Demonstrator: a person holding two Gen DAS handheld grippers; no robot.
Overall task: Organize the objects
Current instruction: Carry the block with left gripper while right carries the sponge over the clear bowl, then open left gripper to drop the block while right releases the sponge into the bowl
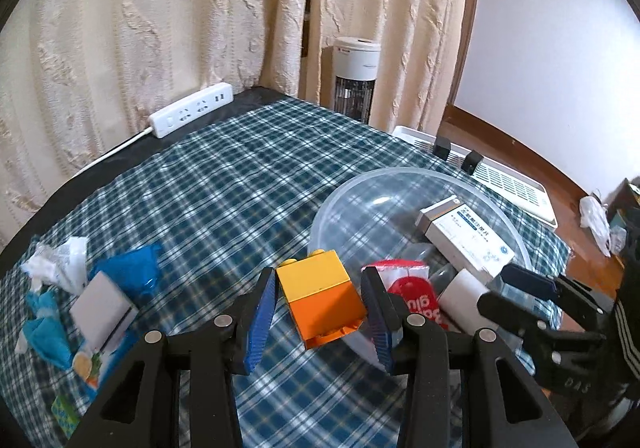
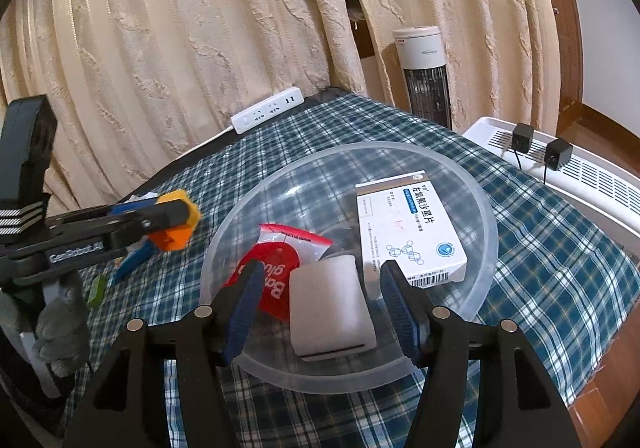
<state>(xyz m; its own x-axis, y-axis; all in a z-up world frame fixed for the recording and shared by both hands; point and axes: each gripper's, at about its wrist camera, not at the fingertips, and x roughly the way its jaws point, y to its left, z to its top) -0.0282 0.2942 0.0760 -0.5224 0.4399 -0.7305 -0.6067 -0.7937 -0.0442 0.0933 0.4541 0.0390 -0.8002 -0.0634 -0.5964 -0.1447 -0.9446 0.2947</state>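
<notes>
My left gripper [image 1: 320, 300] is shut on an orange and yellow toy brick [image 1: 320, 296] and holds it above the cloth, just left of a clear plastic bowl [image 1: 348, 200]. The brick also shows in the right wrist view [image 2: 176, 224]. The bowl [image 2: 486, 216] holds a white medicine box [image 2: 408, 232], a red and white glue packet [image 2: 276, 268] and a white block [image 2: 332, 308]. My right gripper [image 2: 320, 288] is open over the bowl, its fingers either side of the white block, not touching it.
A checked cloth [image 1: 224, 184] covers the table. At the left lie a blue packet [image 1: 132, 272], a white box [image 1: 102, 308], crumpled white wrap [image 1: 56, 260] and blue wrappers [image 1: 44, 324]. A power strip [image 1: 192, 110] lies at the far edge. A white heater [image 2: 580, 176] stands right.
</notes>
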